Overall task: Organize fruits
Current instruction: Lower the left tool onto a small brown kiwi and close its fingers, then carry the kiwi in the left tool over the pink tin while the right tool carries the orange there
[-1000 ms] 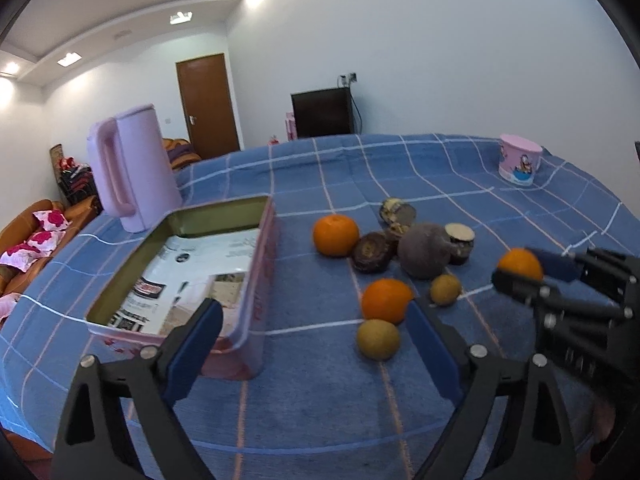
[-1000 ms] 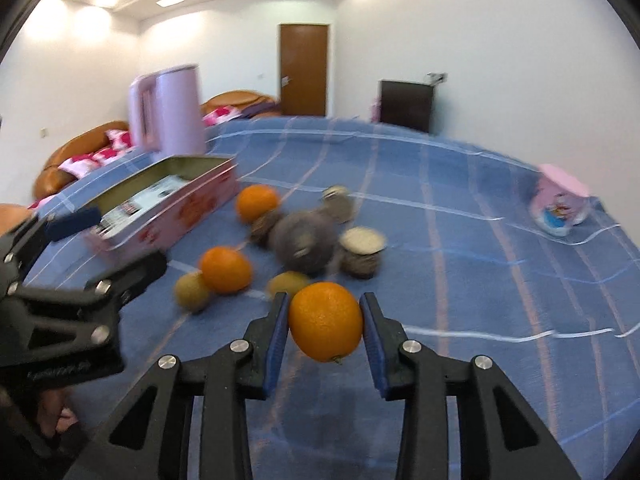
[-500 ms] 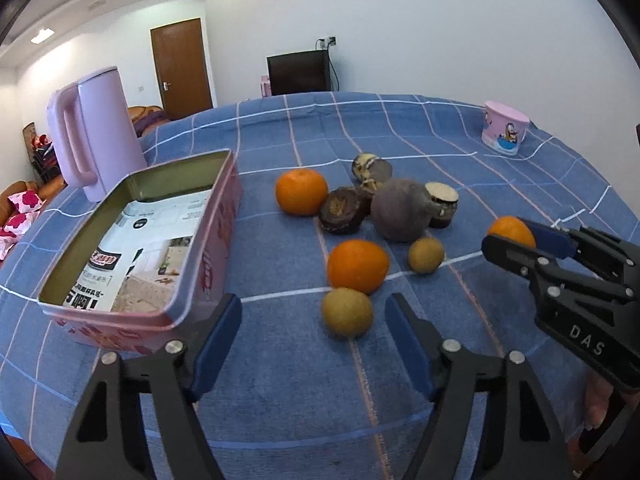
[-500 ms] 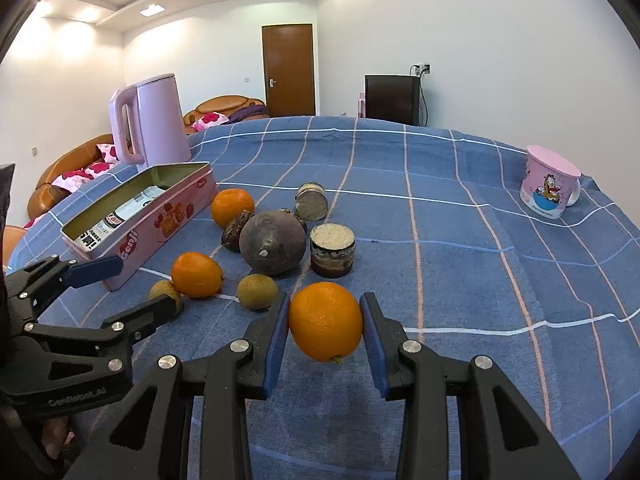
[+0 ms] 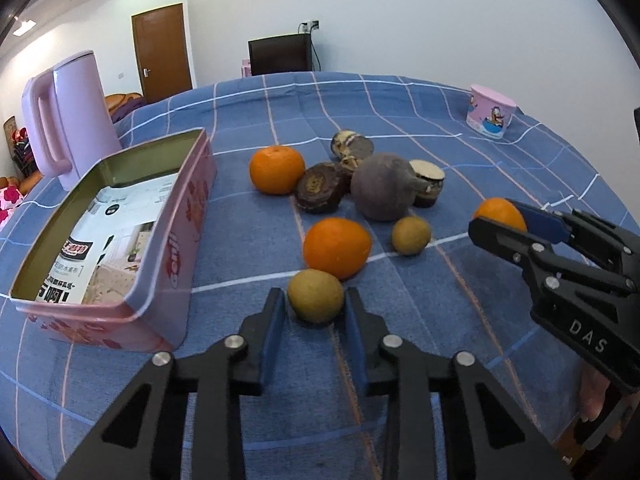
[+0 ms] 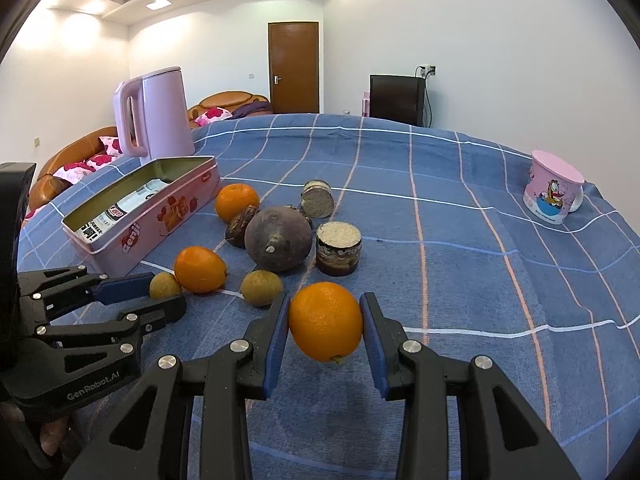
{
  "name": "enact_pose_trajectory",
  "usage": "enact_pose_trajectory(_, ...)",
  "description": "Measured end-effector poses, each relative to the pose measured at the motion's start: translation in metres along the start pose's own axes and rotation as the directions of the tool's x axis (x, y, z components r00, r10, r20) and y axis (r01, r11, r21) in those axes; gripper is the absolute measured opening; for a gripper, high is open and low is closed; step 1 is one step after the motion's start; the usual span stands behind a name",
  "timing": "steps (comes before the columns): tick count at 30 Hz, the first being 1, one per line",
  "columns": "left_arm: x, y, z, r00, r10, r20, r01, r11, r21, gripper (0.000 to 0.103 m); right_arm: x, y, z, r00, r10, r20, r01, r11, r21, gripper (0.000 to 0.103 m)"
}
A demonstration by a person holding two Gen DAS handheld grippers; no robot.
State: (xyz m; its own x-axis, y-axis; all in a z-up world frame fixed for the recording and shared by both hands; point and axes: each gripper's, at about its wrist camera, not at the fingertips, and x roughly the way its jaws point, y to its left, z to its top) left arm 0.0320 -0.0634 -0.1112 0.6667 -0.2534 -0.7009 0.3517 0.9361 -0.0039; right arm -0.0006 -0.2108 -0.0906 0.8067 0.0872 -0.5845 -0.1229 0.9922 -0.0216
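The step in hand looks like the pick-up of a second fruit for the pink tin (image 5: 182, 236), which I take as the landmark and the likely place for the fruit. The left claw (image 5: 315, 307) has just been closing and now has its blue pads against the sides of a small yellow-green fruit (image 5: 316, 295), which sits on the counter (image 5: 460, 152) just beside the tin's near corner. The right claw (image 6: 325, 326) is clamped on an orange (image 6: 325, 327), held clear of the cloth and well apart from the tin, on the far side of the fruit cluster. The next move, as I judge it, calls for lifting the small fruit straight up, so as not to nudge the orange (image 5: 337, 247) touching it, then carrying it over the tin's rim. Counted: three oranges, one held and two on the counter, of which the farther one (image 5: 277, 169) lies near the tin's far end; two small yellow-green fruits, the second (image 5: 411, 235) farther from the tin; one large dark purple round one (image 5: 382, 186); four brown pieces around it, some cut; one tin; one pink kettle (image 5: 66, 114) behind the tin; one pink mug (image 5: 490, 116), far from it.
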Motion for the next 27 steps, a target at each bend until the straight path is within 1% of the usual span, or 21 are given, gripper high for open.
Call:
enact_pose_trajectory(7,-0.001,0.004,0.000,1.000,-0.011,0.004,0.011,1.000,-0.017,0.030,-0.001,0.001,0.000,1.000,-0.002,0.007,0.002,1.000,-0.003,0.038)
enact_pose_trajectory(12,-0.005,0.003,-0.001,1.000,-0.006,0.027,0.006,1.000,-0.010,0.030,-0.003,0.002,-0.001,1.000,-0.002,0.021,0.002,1.000,-0.008,0.038)
enact_pose_trajectory(20,-0.014,0.001,0.000,0.996,0.010,0.087,-0.010,1.000,-0.002,0.030,-0.009,0.004,-0.002,0.998,-0.006,0.058,0.007,1.000,-0.018,0.038)
enact_pose_trajectory(27,-0.021,0.000,0.001,0.989,0.032,0.141,-0.033,0.999,0.004,0.030,-0.014,0.007,-0.003,0.996,-0.010,0.091,0.012,1.000,-0.027,0.038)
